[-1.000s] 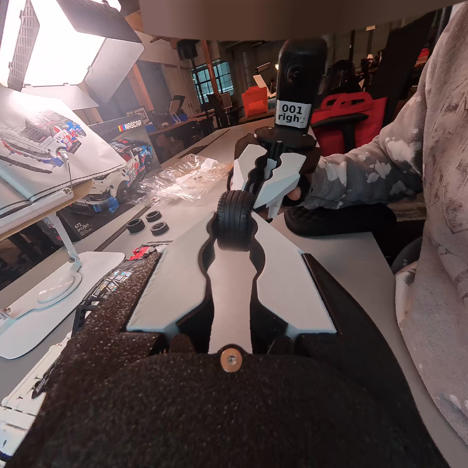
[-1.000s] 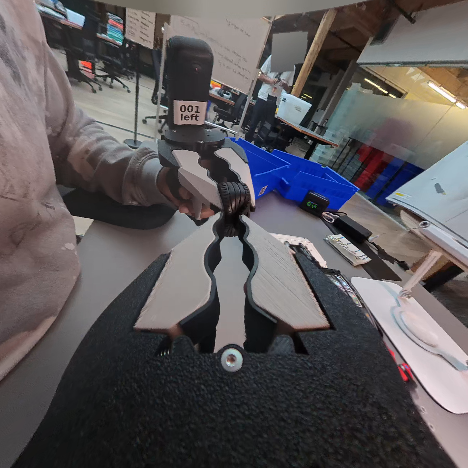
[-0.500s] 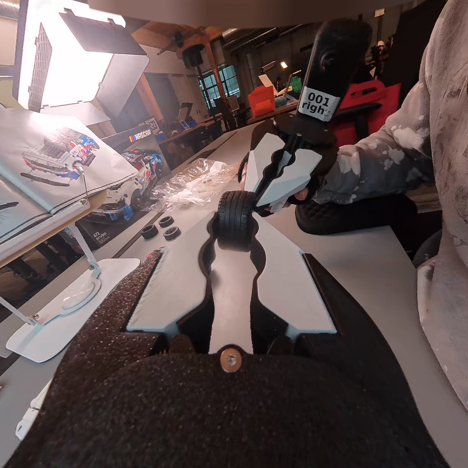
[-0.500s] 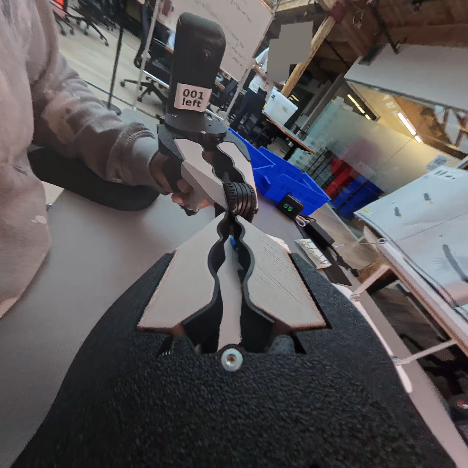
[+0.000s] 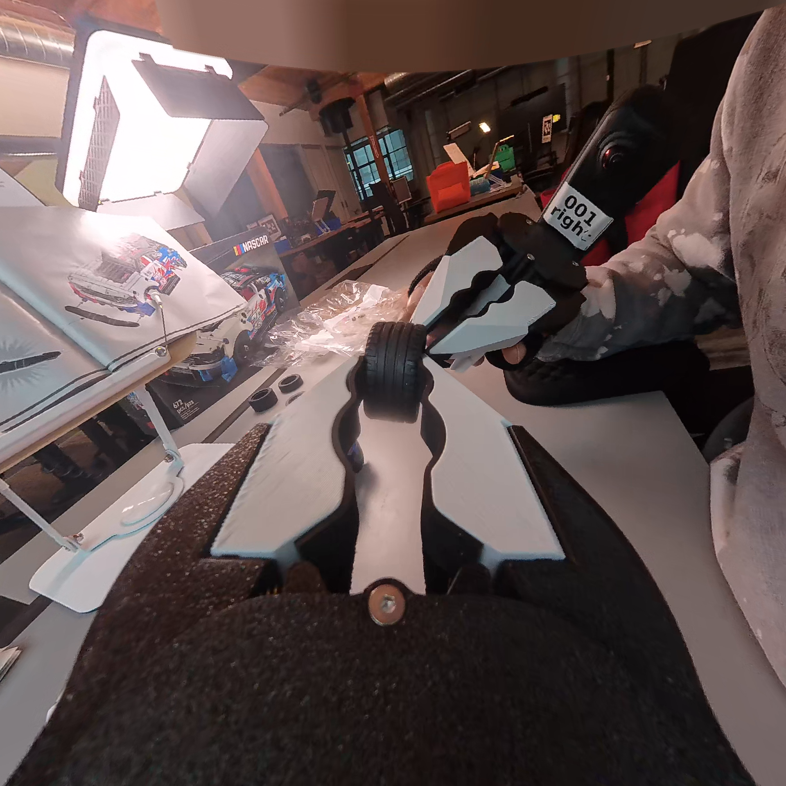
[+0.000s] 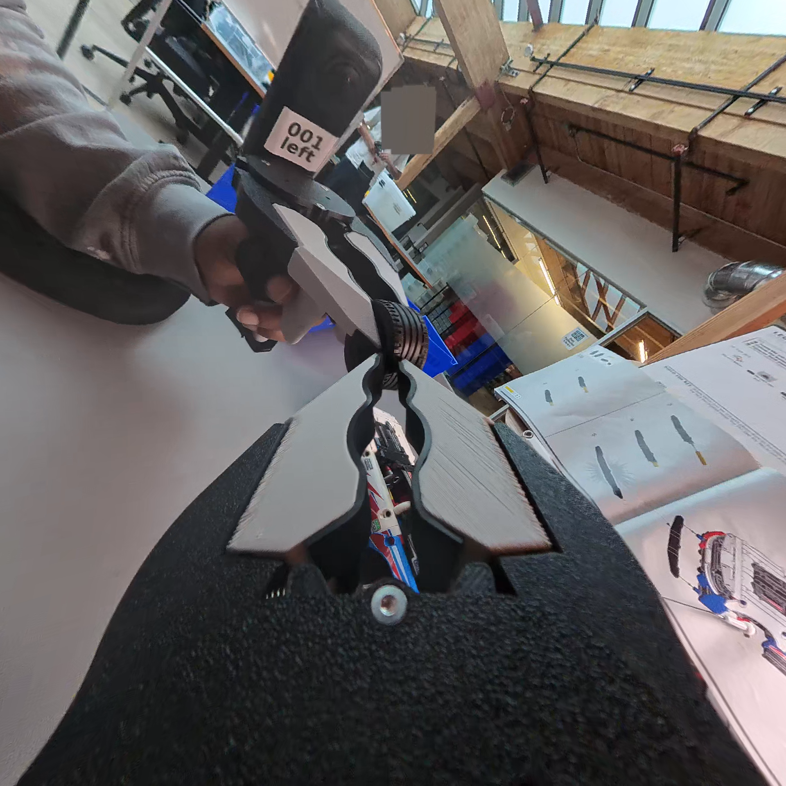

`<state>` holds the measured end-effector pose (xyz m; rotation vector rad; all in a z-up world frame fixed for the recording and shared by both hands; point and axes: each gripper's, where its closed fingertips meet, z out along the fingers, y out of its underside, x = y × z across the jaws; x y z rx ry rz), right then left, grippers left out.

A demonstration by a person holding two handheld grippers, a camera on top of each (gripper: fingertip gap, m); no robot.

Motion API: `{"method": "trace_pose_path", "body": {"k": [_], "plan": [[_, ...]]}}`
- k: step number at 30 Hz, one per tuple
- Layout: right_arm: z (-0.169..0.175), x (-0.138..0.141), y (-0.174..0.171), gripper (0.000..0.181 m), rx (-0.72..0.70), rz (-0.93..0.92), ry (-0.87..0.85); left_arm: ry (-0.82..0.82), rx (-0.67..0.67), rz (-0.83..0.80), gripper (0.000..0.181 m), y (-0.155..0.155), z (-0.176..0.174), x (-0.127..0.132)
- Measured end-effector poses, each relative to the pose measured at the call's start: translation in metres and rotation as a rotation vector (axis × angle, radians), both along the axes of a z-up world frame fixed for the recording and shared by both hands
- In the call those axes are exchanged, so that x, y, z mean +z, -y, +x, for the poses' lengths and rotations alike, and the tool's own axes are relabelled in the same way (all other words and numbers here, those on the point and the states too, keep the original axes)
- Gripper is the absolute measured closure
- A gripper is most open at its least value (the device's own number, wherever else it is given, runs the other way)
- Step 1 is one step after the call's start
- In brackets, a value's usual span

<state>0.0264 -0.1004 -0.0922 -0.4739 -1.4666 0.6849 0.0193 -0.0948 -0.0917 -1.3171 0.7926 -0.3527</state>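
Item: black tyre (image 5: 394, 371), clamped by left gripper (image 5: 393, 383). Right gripper (image 6: 389, 368), beside tyre, nearly closed; contents unclear. Risk: tyre slipping from the tip-hold.

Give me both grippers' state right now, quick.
Left gripper: jaws shut on the black toy tyre.
Right gripper: jaws nearly closed, tips at the same tyre's side; whether they grip anything cannot be told.

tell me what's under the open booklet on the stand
Under the booklet sits a toy car box, only partly visible. The stand's white base shows lower. The box's left part is covered.
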Motion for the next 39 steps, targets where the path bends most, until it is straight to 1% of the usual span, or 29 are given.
{"method": "trace_pose_path", "body": {"k": [5,7,10,14,17,20,23,27,29,33,36,39], "plan": [[0.000,0.001,0.001,0.168,-0.006,0.014,-0.016,0.021,-0.017,-0.006,0.160,0.003,-0.001,0.002],[0.000,0.001,0.000,0.162,-0.005,-0.010,-0.010,0.024,-0.024,-0.005,0.159,0.005,0.000,0.003],[0.000,0.001,0.000,0.158,0.017,-0.056,0.001,0.033,-0.045,-0.015,0.159,0.006,0.001,0.002],[0.000,-0.001,0.004,0.154,0.126,-0.268,0.070,0.035,-0.088,-0.029,0.159,0.011,0.006,0.001],[0.001,-0.004,0.008,0.157,0.231,-0.425,0.145,0.026,-0.117,-0.039,0.159,0.013,0.010,-0.002],[0.003,-0.006,0.012,0.159,0.292,-0.505,0.183,0.024,-0.138,-0.047,0.159,0.015,0.012,-0.003],[0.004,-0.005,0.013,0.160,0.324,-0.547,0.196,0.020,-0.145,-0.052,0.159,0.016,0.013,-0.004],[0.005,-0.004,0.010,0.162,0.321,-0.561,0.204,0.029,-0.135,-0.078,0.159,0.012,0.012,-0.007],[0.004,-0.003,0.007,0.163,0.296,-0.553,0.201,0.031,-0.113,-0.084,0.159,0.008,0.011,-0.008],[0.000,-0.003,0.001,0.165,0.214,-0.483,0.180,0.030,-0.068,-0.092,0.159,0.002,0.006,-0.009],[-0.002,-0.003,-0.003,0.172,0.140,-0.397,0.154,0.035,-0.022,-0.094,0.160,-0.004,0.002,-0.010],[-0.001,0.000,-0.002,0.173,0.128,-0.374,0.138,0.053,-0.016,-0.088,0.160,-0.003,0.003,-0.007]]}}
